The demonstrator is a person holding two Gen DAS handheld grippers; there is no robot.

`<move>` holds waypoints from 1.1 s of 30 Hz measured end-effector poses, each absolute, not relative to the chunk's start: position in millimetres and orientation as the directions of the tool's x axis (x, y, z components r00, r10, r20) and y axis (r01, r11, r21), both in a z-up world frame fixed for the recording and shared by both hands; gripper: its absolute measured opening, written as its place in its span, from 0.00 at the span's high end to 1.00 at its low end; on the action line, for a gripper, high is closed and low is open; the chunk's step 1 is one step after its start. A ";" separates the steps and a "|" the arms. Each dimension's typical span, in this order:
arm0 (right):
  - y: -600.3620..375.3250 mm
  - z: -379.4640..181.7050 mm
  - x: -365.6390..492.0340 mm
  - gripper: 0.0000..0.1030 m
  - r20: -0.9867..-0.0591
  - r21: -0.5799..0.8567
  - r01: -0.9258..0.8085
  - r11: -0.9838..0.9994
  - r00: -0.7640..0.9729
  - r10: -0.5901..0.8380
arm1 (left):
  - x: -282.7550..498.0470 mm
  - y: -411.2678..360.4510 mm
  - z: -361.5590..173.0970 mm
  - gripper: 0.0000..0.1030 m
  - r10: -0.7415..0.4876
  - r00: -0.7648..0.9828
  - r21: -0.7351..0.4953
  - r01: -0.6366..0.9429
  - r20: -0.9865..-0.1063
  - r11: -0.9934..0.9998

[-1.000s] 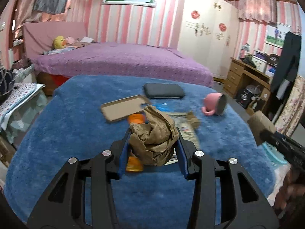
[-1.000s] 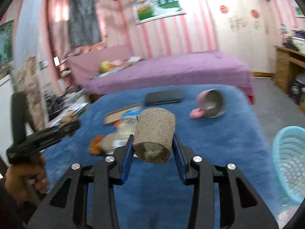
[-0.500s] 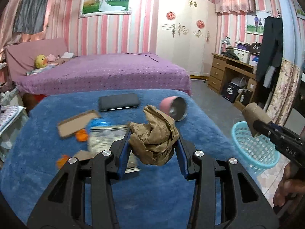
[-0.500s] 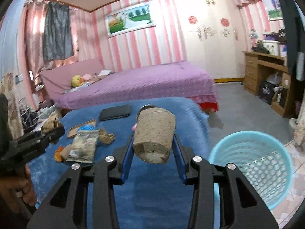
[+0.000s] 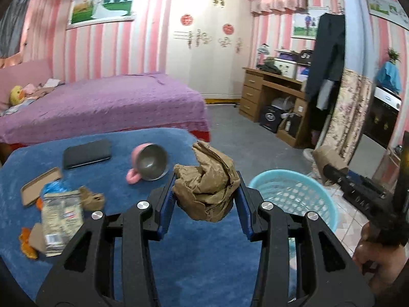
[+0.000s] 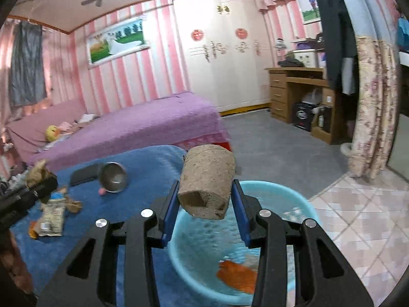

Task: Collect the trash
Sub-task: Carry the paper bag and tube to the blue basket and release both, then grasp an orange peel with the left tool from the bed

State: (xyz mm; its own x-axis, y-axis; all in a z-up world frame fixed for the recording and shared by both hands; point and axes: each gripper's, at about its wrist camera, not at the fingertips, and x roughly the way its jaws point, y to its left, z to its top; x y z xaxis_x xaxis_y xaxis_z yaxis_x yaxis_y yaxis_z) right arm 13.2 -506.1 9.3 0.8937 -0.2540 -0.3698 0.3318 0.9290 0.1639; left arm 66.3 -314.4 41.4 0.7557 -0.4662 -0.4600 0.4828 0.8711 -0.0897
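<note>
My left gripper (image 5: 205, 197) pinches crumpled brown paper (image 5: 205, 184); my right gripper (image 6: 204, 204) clamps a rough cardboard tube (image 6: 207, 181), its long axis pointing away, over the latticed blue basket (image 6: 301, 204).

This is a home bedroom: a bed (image 5: 102, 102) under a purple spread fills the left middle of the frame, a white wardrobe (image 5: 207, 41) stands against pink-striped walls at upper centre, a framed wedding picture (image 5: 102, 6) hangs upper left, and a wooden desk (image 5: 271, 94) sits right of centre.
</note>
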 end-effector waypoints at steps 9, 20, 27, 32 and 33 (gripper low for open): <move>-534.1 4.8 3.9 0.58 -0.396 0.181 0.390 0.903 0.869 -0.296 | 73.5 -371.1 34.4 0.59 -0.540 0.688 -0.111 0.564 -0.485 0.818; -567.8 2.2 -13.2 0.32 -0.369 0.277 0.529 0.802 0.830 -0.419 | 81.2 -438.2 34.7 0.57 -0.630 0.579 -0.131 0.674 -0.518 0.727; -554.5 0.3 1.7 0.32 -0.384 0.266 0.483 0.834 0.847 -0.368 | 83.8 -436.5 34.6 0.15 -0.603 0.621 -0.086 0.657 -0.501 0.749; -527.5 4.3 16.0 0.32 -0.371 0.246 0.419 0.874 0.874 -0.315 | 91.6 -364.7 39.0 0.15 -0.499 0.714 -0.028 0.559 -0.491 0.829; -520.6 4.9 19.5 0.32 -0.367 0.239 0.406 0.882 0.879 -0.306 | 92.9 -341.8 39.9 0.15 -0.469 0.735 -0.016 0.530 -0.489 0.848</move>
